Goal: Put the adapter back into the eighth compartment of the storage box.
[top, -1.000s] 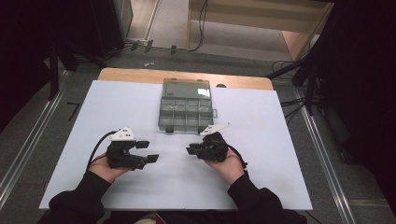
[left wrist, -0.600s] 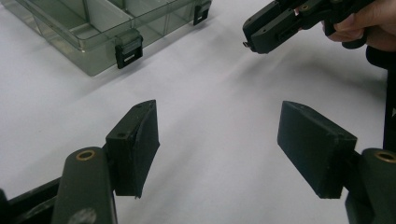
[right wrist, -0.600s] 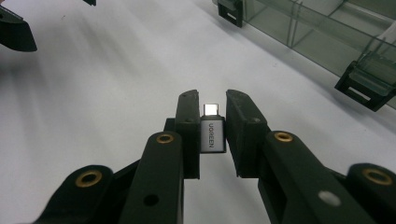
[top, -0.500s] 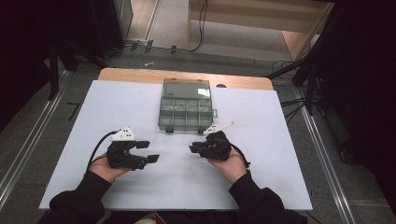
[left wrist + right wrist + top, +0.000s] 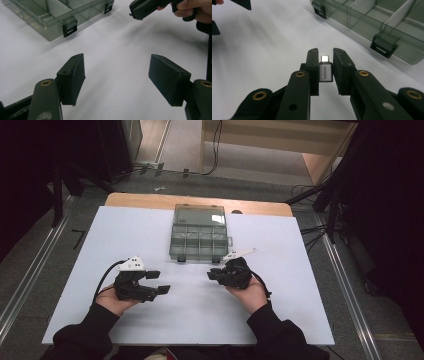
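Your right gripper point(image 5: 325, 68) is pinching a small silver adapter point(image 5: 326, 71), with the compartment box point(image 5: 372, 22) lying at its two o'clock. Your left gripper point(image 5: 117, 75) is hovering spread wide over the white table point(image 5: 120, 45).

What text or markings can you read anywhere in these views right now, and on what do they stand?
"UGREEN": printed along the silver adapter clamped in the right gripper, read in the right gripper view.
No lettering can be made out on the compartment box, its black latches, the left gripper or the table.
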Action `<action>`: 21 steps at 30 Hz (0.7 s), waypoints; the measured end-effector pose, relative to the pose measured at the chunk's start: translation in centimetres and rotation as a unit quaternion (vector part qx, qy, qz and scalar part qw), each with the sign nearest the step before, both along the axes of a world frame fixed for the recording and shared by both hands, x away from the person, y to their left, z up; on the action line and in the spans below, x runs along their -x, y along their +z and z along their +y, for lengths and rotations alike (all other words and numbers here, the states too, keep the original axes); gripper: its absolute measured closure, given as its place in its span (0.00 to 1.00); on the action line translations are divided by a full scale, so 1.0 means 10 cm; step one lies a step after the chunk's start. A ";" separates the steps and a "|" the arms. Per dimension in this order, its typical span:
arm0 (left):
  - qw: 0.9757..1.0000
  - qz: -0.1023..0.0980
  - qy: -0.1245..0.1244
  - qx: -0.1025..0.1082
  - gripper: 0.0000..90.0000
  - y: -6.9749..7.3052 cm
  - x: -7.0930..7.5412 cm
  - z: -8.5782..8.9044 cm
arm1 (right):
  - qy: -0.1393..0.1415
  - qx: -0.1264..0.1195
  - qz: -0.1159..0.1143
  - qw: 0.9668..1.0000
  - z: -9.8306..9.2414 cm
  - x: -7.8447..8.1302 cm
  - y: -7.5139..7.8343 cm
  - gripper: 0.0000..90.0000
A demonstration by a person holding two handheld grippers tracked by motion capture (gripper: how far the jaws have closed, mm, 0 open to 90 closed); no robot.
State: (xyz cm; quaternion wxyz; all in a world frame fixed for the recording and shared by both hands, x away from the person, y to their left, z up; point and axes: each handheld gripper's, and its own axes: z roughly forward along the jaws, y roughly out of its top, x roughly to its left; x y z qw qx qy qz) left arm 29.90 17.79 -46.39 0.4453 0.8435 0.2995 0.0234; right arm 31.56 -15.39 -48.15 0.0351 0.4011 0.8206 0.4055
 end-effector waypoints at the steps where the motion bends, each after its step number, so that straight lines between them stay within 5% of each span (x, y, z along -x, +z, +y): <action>1: 1.000 0.000 0.000 0.000 0.33 0.00 0.00 0.00 | -0.002 -0.003 0.001 1.000 -0.01 -0.01 0.00 0.82; 21: 1.000 0.001 0.000 -0.002 0.33 -0.01 0.00 0.00 | -0.036 -0.011 -0.005 0.999 -0.17 -0.12 0.05 0.82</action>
